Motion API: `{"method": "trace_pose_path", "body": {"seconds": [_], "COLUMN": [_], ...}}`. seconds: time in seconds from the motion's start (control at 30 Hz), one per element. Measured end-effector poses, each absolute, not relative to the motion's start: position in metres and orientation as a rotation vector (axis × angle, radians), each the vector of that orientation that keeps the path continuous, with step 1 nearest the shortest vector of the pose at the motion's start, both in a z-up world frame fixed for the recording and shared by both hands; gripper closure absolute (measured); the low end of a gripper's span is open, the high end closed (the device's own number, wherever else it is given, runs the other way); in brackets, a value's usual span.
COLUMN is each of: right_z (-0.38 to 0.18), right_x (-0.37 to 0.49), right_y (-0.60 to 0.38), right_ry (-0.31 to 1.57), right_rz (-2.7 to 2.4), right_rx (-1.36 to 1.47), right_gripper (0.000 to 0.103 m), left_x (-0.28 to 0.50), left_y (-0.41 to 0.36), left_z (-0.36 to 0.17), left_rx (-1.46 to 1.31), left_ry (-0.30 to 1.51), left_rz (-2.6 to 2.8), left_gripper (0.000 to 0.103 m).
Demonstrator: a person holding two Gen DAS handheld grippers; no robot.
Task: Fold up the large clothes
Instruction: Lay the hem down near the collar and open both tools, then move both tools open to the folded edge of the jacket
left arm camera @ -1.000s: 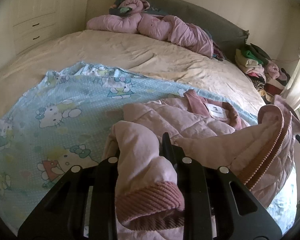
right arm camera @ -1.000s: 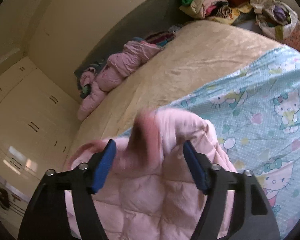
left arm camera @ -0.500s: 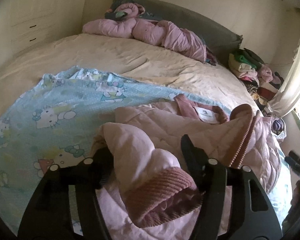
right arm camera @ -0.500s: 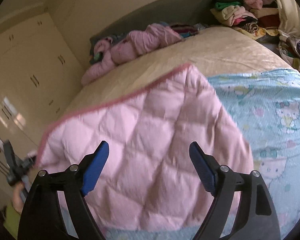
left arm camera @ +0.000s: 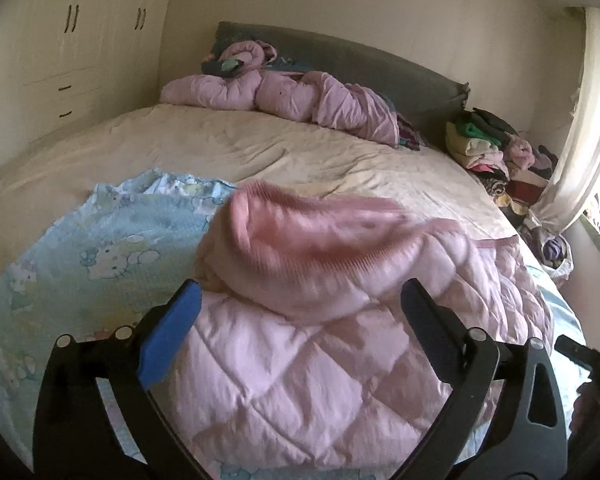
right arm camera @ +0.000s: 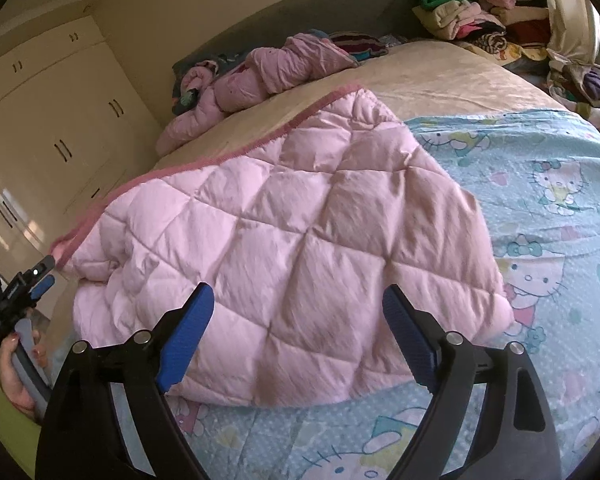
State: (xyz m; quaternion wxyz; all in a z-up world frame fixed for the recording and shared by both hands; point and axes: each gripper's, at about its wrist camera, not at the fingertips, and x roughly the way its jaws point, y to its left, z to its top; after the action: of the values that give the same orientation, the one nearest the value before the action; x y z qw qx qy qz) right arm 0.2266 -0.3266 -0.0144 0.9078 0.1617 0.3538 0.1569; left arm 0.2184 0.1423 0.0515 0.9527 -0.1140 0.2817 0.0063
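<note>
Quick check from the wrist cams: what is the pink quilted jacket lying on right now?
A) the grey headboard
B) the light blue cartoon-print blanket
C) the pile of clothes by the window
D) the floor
B: the pink quilted jacket lies spread on the light blue cartoon-print blanket, which shows around it in both views.

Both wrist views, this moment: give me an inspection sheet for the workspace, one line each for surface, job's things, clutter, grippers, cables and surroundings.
Surface: bed with a beige cover; a light blue cartoon-print sheet lies over its near part.
Job's things: pink quilted jacket lies on the sheet, folded over, its ribbed edge blurred.
Clutter: crumpled pink padded garment by the grey headboard; pile of mixed clothes beside the bed.
Grippers: left gripper and right gripper both opening, jaws wide over the jacket, pads not pressing it.
Cables: nothing seen.
Surroundings: cream wardrobe, curtain at a bright window.
</note>
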Motion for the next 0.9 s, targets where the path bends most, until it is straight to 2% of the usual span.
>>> {"method": "trace_pose_path", "body": {"seconds": [0.57, 0.9], "right_z": [0.010, 0.011], "right_x": [0.204, 0.232], "right_y": [-0.364, -0.374], "right_ry": [0.625, 0.632], "right_rz": [0.232, 0.181], "right_rx": [0.310, 0.240], "right_gripper": [0.009, 0.009], "left_x": [0.185, 0.204], "left_y": [0.145, 0.178], "left_z": [0.066, 0.019], "left_rx": [-0.149, -0.153], "left_ry": [0.517, 0.674], "left_rz": [0.098, 0.159], "left_gripper": [0.010, 0.010]}}
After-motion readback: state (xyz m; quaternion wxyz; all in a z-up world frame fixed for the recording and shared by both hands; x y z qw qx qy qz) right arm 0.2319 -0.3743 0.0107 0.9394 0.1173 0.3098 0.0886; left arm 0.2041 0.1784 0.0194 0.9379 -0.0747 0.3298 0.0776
